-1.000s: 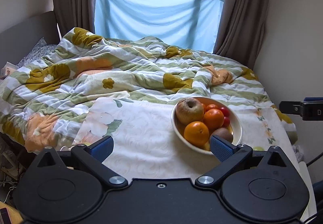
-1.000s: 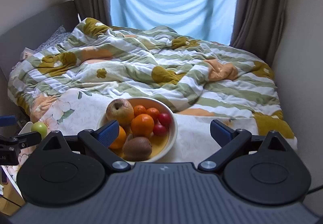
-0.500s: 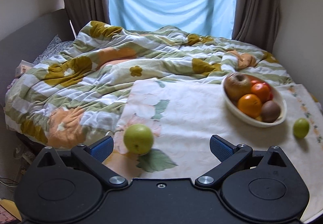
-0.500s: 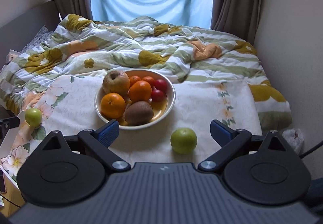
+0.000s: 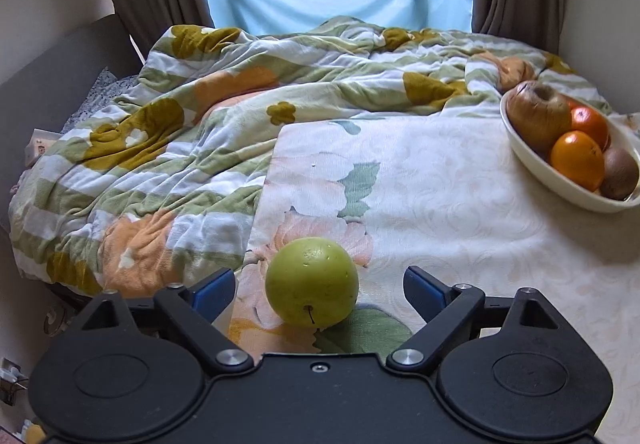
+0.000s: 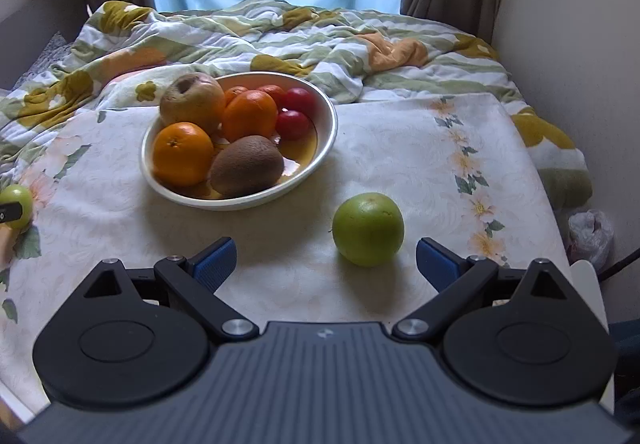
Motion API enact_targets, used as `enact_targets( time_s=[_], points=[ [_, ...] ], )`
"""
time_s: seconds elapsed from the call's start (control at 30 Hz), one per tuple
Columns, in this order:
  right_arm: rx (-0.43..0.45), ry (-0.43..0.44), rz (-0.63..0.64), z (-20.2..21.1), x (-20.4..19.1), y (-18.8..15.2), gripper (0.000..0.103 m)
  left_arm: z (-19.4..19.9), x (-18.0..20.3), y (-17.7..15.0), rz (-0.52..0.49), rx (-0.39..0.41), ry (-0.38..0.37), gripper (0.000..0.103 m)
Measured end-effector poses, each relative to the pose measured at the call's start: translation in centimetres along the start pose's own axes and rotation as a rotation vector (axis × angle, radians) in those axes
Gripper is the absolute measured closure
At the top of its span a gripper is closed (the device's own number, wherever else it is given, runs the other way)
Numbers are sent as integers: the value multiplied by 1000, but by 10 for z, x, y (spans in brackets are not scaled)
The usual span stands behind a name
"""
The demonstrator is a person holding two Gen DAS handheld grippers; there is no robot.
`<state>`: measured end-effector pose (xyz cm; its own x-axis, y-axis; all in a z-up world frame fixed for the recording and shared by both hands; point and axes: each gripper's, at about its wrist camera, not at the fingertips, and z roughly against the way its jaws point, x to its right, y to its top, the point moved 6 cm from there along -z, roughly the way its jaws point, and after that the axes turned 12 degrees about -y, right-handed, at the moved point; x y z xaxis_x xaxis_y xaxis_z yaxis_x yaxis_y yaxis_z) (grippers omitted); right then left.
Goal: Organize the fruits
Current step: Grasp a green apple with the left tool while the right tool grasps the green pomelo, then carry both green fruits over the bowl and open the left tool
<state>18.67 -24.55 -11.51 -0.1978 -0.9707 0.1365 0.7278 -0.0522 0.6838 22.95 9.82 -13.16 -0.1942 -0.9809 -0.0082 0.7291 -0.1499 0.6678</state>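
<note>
A green apple lies on the floral tablecloth, right between the blue pads of my left gripper. Its jaws are closing, with small gaps still showing on both sides of the fruit. A second green apple rests in front of my right gripper, nearer its right finger. That gripper stands open and holds nothing. The white bowl holds a brownish apple, oranges, a kiwi and small red fruits. In the left wrist view the bowl is at the far right.
A rumpled flowered quilt covers the bed behind the table. Curtains and a blue cloth hang at the window. A wall runs close along the right side. A plastic bag lies beyond the table's right edge.
Both grippers have come down toward the table, so each green apple now looms larger. The left jaws have narrowed around their apple. The right jaws stay wide.
</note>
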Motion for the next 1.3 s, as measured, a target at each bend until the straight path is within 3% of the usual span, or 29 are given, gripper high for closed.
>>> enact_targets(
  time_s=[0.17,0.33,0.37,0.4,0.5,0.8,1.0,1.03,1.3],
  points=[
    [-30,-22,-15,-24,3,-1,0,-12,-2,-3,-15,-29,8,18],
    [-48,-29,-28,-44,7,0,0,-19,-3,-3,-36,-44,17,19],
    [-47,-34,-25,-47,7,1,0,-21,-3,-4,-36,-50,14,23],
    [-47,-39,-23,-51,8,2,0,-23,-3,-4,-34,-58,13,35],
    [-53,-47,-23,-60,10,5,0,-25,-4,-5,-38,-56,29,43],
    [-82,-25,-36,-70,13,5,9,-23,-5,-6,-38,-57,25,43],
    [-83,-12,-47,-73,12,5,26,-19,3,-8,-25,-53,-5,43],
    [-82,-19,-48,-73,12,5,33,-17,6,-9,-24,-48,-14,43],
    [-63,1,-22,-60,17,8,34,0,32,-6,-14,-21,-61,43]
  ],
)
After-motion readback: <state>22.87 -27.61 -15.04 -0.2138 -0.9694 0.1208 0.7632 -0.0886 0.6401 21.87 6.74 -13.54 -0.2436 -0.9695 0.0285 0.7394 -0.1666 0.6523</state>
